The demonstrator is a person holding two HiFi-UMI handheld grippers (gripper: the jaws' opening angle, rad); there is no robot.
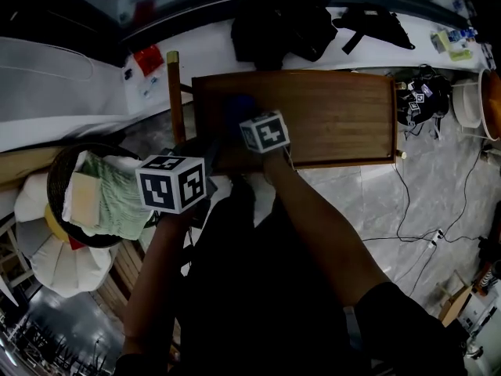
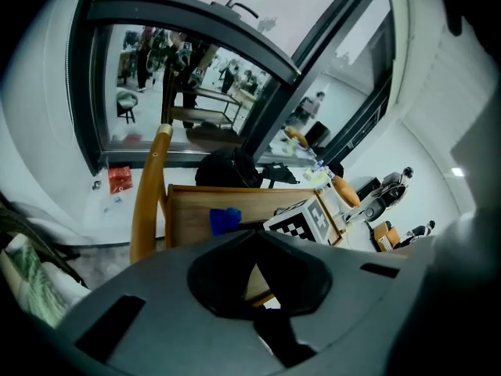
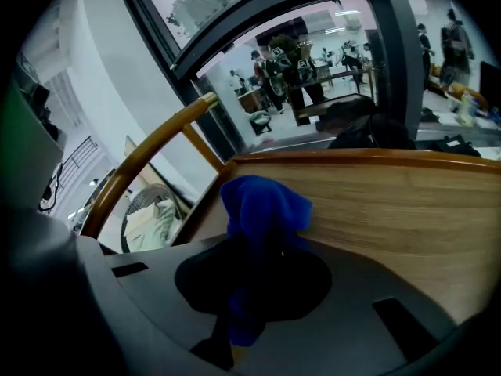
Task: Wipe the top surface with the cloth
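My right gripper (image 3: 252, 251) was clamped on the blue cloth (image 3: 263, 202). The cloth ran through the closed jaws and bunched up in a soft lump beyond their tips. In the head view that gripper (image 1: 241, 114) reached out over the left part of the wooden table (image 1: 337, 116), with the cloth (image 1: 239, 106) as a dim blue patch just ahead of its marker cube. I could not tell whether the cloth was pressed onto the wood or hung just above it. The tabletop (image 3: 407, 202) stretched away to the right of the cloth, bare and pale brown.

My left gripper (image 2: 255, 233) held nothing, and its jaws met at their tips. It hung back at the near left corner of the table (image 2: 188, 210), lower in the head view (image 1: 205, 153) than the right one, and from it I saw the cloth (image 2: 225, 219) with the other gripper's cube just right of it.

A wooden rail (image 1: 176, 92) stood at the table's left edge. Left of that sat a dark round basket (image 1: 56, 171) with folded towels (image 1: 109, 198) in it. A black bag (image 1: 282, 30) lay on the white ledge beyond the table.
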